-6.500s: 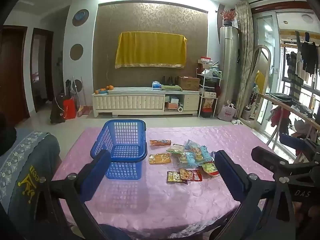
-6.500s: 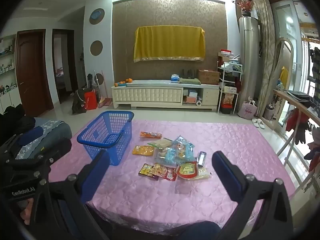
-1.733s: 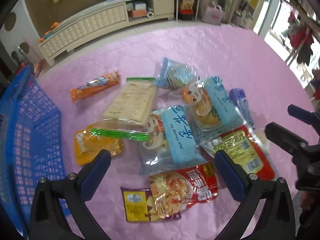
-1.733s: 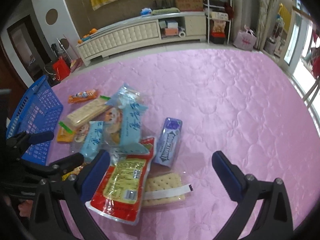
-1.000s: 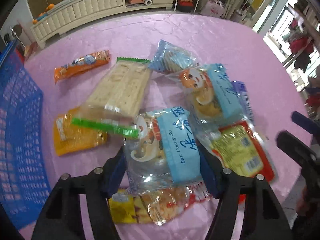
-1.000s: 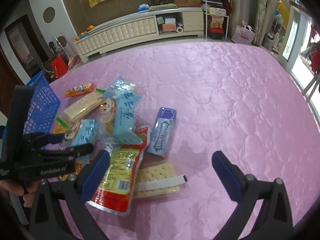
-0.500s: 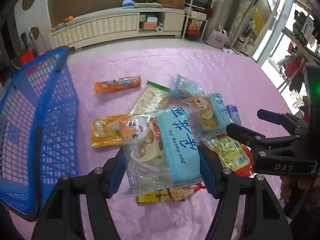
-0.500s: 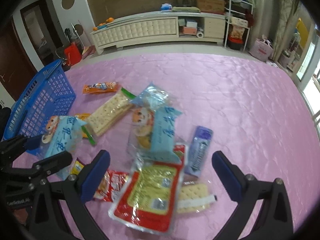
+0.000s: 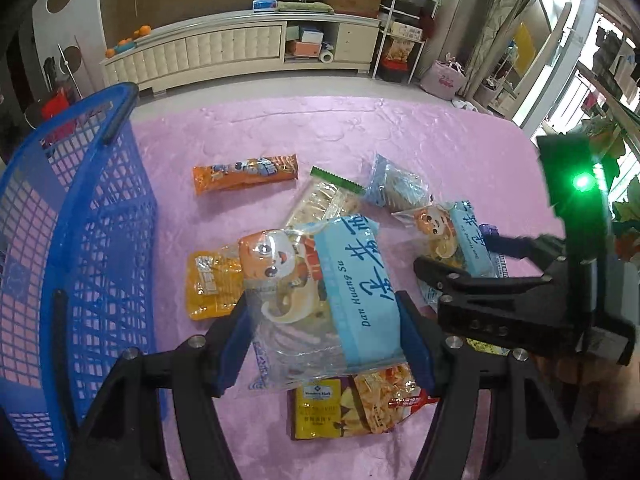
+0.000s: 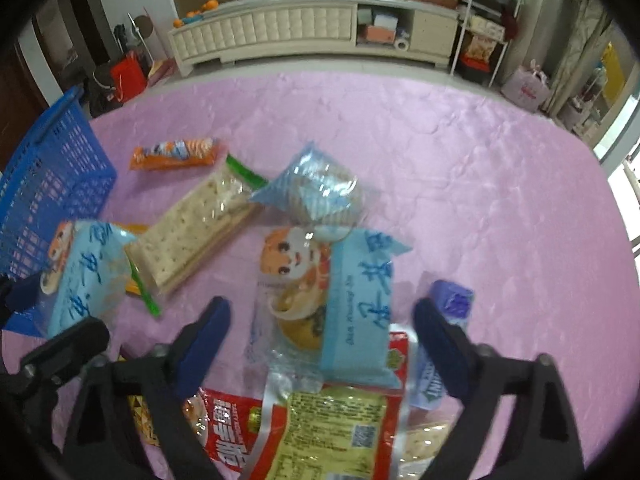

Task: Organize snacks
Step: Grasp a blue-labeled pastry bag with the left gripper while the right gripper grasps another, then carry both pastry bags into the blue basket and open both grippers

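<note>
- The blue-and-clear pastry pack [image 9: 324,300] in your left gripper [image 9: 326,334] hangs above the pink tablecloth [image 9: 360,136], its long axis running away from you, cartoon face to the left and blue label to the right.
- Your left jaws clamp that pack across its width at the near end, both pads pressed on its sides.
- A second, matching pastry pack [image 10: 332,304] lies flat on the cloth, long axis also pointing away from you, its near end overlapping a red-and-yellow pouch [image 10: 320,420].
- Your right gripper [image 10: 320,332] straddles this second pack; its jaws are closing, the pack between them, and a gap shows at each side, though motion blur makes the contact hard to judge.
- Around it lie a cracker pack [image 10: 196,232], a pale blue wrapper [image 10: 316,192], an orange bar [image 10: 176,154] and a purple gum pack [image 10: 440,344].
- The blue basket [image 9: 60,240] stands at the cloth's left edge.
- Beyond the table runs a cream low cabinet [image 9: 240,48] against the far wall.
</note>
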The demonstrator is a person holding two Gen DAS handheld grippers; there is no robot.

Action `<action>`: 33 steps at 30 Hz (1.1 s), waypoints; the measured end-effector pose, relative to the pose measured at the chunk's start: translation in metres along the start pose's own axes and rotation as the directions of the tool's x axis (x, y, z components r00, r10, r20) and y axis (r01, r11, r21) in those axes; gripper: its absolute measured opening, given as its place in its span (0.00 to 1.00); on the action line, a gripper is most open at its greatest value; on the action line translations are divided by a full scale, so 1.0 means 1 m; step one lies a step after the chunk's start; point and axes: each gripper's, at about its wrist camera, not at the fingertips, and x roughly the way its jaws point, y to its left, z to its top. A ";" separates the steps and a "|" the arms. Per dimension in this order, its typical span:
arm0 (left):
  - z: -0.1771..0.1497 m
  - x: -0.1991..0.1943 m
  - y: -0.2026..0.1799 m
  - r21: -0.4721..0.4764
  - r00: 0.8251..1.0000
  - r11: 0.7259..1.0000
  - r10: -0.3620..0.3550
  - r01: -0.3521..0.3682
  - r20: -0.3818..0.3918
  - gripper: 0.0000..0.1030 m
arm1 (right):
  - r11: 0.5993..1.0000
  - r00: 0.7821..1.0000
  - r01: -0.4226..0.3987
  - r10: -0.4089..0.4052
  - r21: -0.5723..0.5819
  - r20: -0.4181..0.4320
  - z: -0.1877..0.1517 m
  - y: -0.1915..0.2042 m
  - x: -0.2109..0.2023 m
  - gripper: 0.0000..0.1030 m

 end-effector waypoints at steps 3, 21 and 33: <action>-0.005 -0.004 -0.001 -0.002 1.000 1.000 0.014 -0.014 -0.005 0.63 | 1.000 1.000 -0.021 0.021 0.005 0.006 -0.005 -0.004 -0.002 0.68; -0.042 -0.114 -0.006 -0.022 0.996 1.000 0.007 -0.005 0.085 0.63 | 0.991 0.983 -0.133 0.134 -0.017 0.124 -0.050 0.028 -0.138 0.68; -0.068 -0.183 0.013 0.005 0.989 1.000 -0.006 0.005 0.151 0.63 | 0.985 0.973 -0.173 0.170 0.003 0.155 -0.078 0.070 -0.194 0.68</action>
